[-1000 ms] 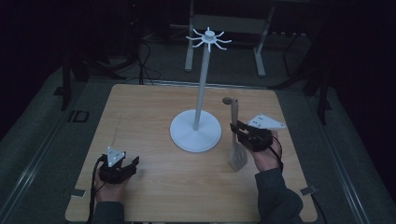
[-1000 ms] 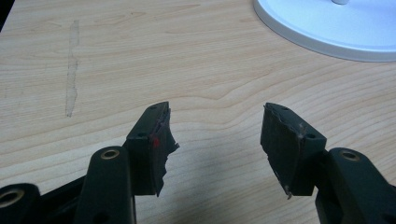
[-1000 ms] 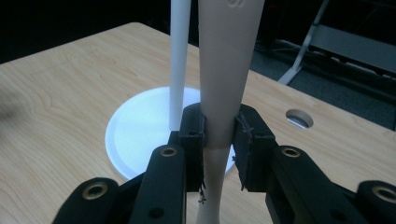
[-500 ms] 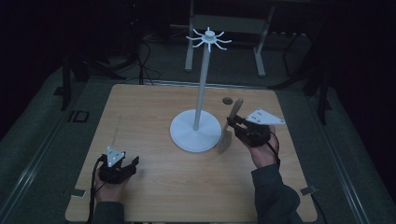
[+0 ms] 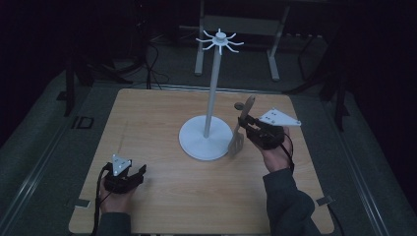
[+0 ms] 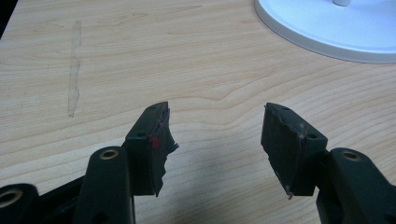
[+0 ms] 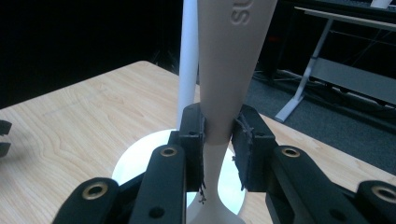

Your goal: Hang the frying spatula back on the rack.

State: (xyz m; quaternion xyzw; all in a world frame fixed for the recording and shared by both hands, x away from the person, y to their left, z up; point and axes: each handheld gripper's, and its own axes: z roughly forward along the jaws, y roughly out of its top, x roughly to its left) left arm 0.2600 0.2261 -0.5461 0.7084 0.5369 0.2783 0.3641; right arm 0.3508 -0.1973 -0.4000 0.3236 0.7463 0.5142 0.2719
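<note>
Spatula (image 5: 242,129) has swung in against the white stand (image 5: 206,140), right hand-held gripper (image 5: 244,123) still pinching its handle, so hanging's close.

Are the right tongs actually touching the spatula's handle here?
Touching. The right gripper view shows the right tongs with both pads pressed against the beige spatula handle, no gap on either side.

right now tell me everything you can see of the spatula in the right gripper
The spatula is pale beige and looks like plastic or silicone. It has a long, flat handle that widens toward the top, with raised letters and a hanging hole near its end, and a slotted blade at the bottom. It stands nearly upright, tilted a little, blade down beside the white stand. The right gripper clamps its handle between both jaws.
</note>
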